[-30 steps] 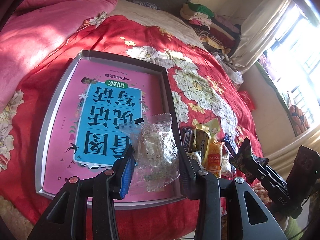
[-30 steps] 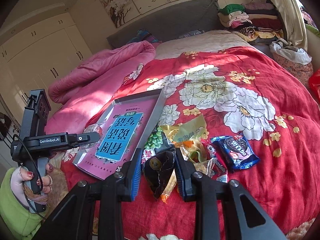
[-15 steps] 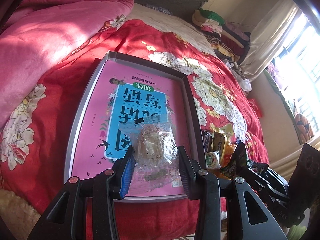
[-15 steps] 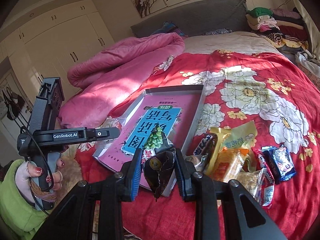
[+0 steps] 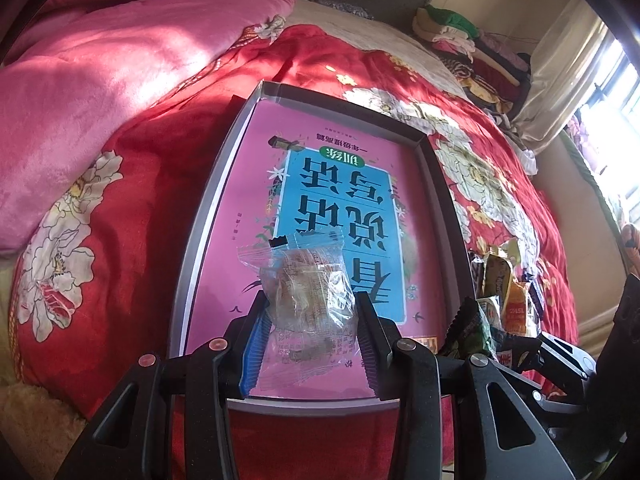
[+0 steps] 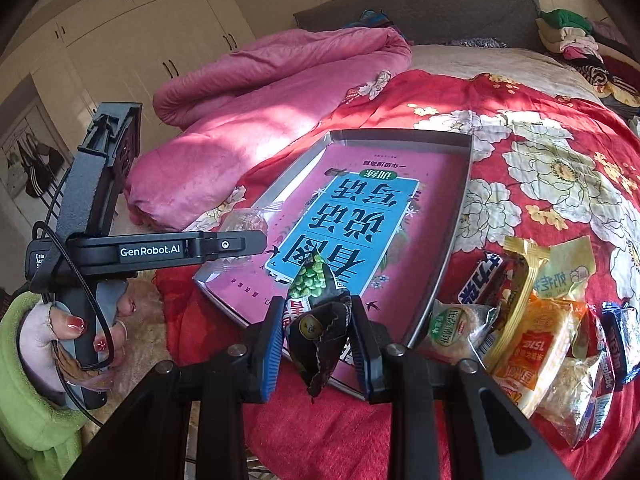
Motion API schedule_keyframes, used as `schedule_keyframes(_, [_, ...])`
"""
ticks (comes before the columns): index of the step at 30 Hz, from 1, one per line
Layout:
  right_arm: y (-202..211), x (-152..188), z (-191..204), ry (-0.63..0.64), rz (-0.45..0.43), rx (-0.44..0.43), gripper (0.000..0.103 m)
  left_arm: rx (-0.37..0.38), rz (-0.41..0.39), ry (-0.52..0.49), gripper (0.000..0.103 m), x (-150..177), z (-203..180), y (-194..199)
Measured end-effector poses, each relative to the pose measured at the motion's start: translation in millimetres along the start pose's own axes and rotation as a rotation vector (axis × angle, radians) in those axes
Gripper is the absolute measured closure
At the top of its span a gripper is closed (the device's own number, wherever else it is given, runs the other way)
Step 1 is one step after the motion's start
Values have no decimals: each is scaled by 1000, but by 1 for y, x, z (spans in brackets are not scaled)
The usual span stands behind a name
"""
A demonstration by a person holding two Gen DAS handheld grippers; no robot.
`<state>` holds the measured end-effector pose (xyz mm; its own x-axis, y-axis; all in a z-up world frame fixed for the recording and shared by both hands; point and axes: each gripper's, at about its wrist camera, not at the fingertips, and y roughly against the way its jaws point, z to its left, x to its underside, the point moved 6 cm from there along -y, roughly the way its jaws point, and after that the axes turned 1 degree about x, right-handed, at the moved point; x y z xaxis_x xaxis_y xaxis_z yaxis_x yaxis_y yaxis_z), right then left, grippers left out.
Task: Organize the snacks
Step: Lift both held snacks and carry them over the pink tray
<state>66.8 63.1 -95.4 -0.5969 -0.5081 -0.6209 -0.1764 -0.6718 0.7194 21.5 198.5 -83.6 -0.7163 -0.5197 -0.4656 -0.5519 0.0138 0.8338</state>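
Note:
A grey tray (image 5: 208, 216) (image 6: 460, 216) with a pink and blue book cover lining its floor lies on the red flowered bedspread. My left gripper (image 5: 310, 320) is shut on a clear-wrapped pastry (image 5: 308, 292), held over the tray's near end. My right gripper (image 6: 316, 328) is shut on a dark packet of green peas (image 6: 316, 300), hanging over the tray's near edge. In the right wrist view the left gripper (image 6: 256, 244) reaches in from the left with its clear packet (image 6: 244, 220), held by a hand in a green sleeve (image 6: 24, 392). The dark packet (image 5: 472, 328) shows at the left wrist view's lower right.
A heap of snack packets (image 6: 532, 320) lies on the bedspread right of the tray, also seen as packets (image 5: 504, 288) in the left wrist view. A rolled pink quilt (image 6: 272, 76) lies beyond the tray's left side. Folded clothes (image 5: 460, 36) are stacked at the bed's far corner.
Both grippers have moved left over the tray with their packets still held. The snack heap has slid toward the right edge of both views.

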Motion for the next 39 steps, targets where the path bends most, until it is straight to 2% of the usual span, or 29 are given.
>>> schedule_keyframes(15, [-37,8,4,20,81,-56,72,-86,22,19,60,1,19,-14])
schedule_keyframes(32, [-39,12,-5,-18,100,-55,71,-119,42,13,60,3,22,-26])
schedule_keyframes(39, [-33,13,-13,-37,89,-33,62,-118,42,12,60,3,22,-25])
